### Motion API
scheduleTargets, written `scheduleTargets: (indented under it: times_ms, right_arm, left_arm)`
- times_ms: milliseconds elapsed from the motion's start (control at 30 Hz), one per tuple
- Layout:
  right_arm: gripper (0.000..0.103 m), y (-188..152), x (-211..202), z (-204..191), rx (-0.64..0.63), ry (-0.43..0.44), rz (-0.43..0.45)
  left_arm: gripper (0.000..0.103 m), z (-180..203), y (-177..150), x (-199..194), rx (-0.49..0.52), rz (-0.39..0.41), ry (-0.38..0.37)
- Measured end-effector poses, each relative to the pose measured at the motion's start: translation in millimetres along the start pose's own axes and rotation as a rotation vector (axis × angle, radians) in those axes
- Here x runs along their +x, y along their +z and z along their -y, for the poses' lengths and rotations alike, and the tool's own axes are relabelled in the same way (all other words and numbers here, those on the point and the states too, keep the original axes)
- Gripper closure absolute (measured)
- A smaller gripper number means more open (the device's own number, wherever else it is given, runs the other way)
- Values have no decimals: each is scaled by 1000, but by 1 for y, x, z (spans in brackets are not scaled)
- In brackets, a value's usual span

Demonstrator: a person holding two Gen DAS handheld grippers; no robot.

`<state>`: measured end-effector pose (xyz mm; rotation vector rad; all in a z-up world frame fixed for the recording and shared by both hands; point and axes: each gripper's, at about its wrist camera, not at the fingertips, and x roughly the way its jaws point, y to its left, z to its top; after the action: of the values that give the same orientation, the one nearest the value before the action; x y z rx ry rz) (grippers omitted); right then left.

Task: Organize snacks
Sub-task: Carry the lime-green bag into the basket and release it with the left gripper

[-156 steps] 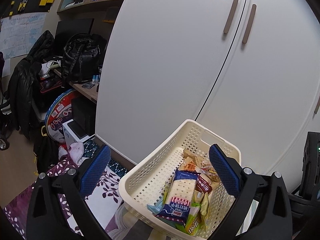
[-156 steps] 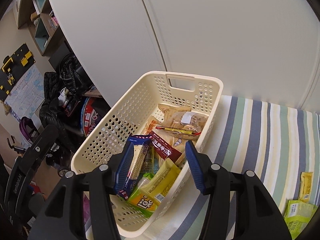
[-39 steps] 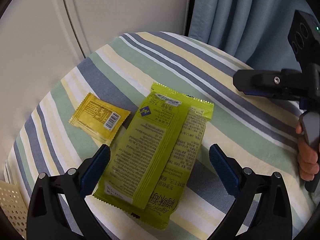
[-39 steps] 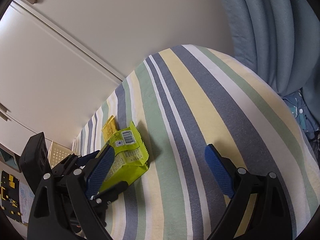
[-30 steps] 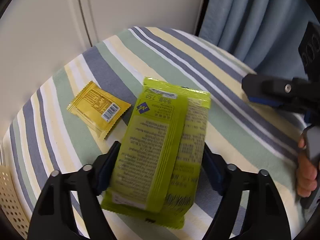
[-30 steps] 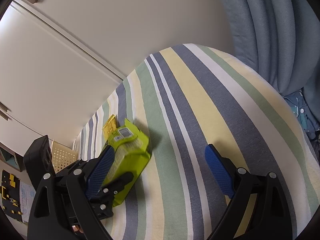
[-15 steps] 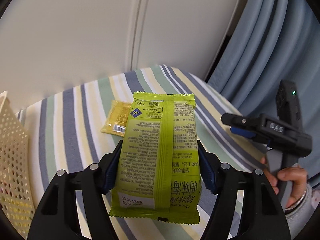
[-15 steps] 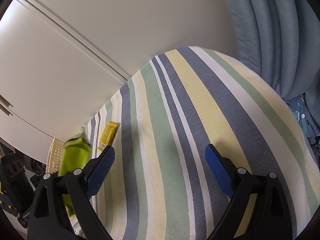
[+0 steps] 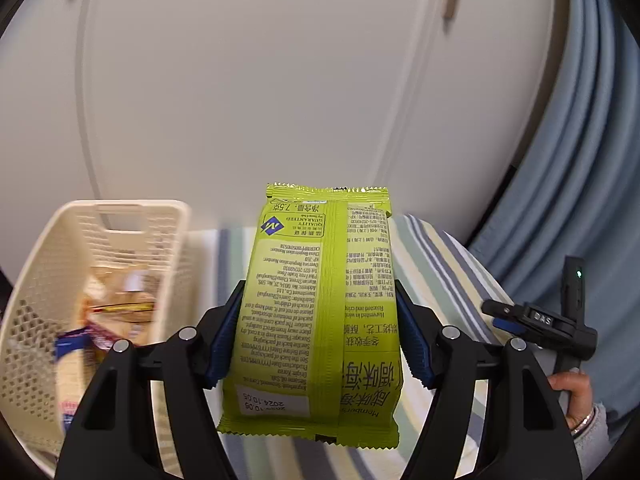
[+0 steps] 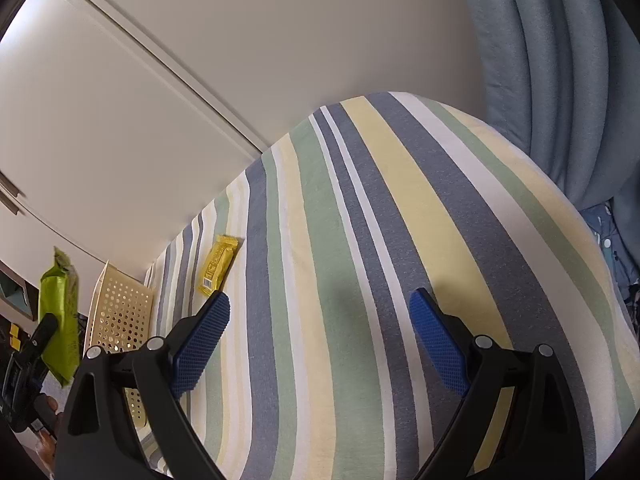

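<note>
The left gripper [image 9: 318, 336] pinches the green pack [image 9: 320, 304] across its width, blue pads pressed into both long edges, so the pack stands upright and clear of the striped bed [image 10: 360, 240]. Held by the sides like that, the flat pouch should not fold or slip, and its bottom seam hangs free for a drop. The pack is in the air above the bed's left end, just right of the basket [image 9: 36, 280], which sits at that end against the white cupboard doors [image 9: 240, 80]. The basket already holds several wrapped snacks, so the likely aim is to carry the pack over its rim and let go there.

The right gripper [image 10: 320, 344] hovers over the middle of the bed with its fingers spread wide and nothing between them. One yellow packet [image 10: 219, 264] lies flat near the bed's left end, close to the basket, not yet collected; the free gripper is well placed to take it.
</note>
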<state>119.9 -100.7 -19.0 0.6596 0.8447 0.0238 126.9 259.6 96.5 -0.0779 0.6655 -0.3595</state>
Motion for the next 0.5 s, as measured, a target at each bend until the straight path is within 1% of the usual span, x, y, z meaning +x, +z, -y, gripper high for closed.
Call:
scheduleTargets:
  times_ms: [100, 233, 400, 500]
  right_arm:
    - [12, -1, 0, -2, -9, -3, 0]
    - [12, -2, -1, -4, -21, -8, 1]
    - [12, -4, -1, -6, -36, -18, 6]
    - [12, -6, -2, -7, -42, -27, 16]
  left_arm:
    - [33, -29, 1, -24, -44, 45, 69]
    - [33, -59, -2, -45, -94, 90, 170]
    - [33, -100, -10, -66, -155, 117, 255]
    - [33, -116, -14, -73, -166, 117, 311]
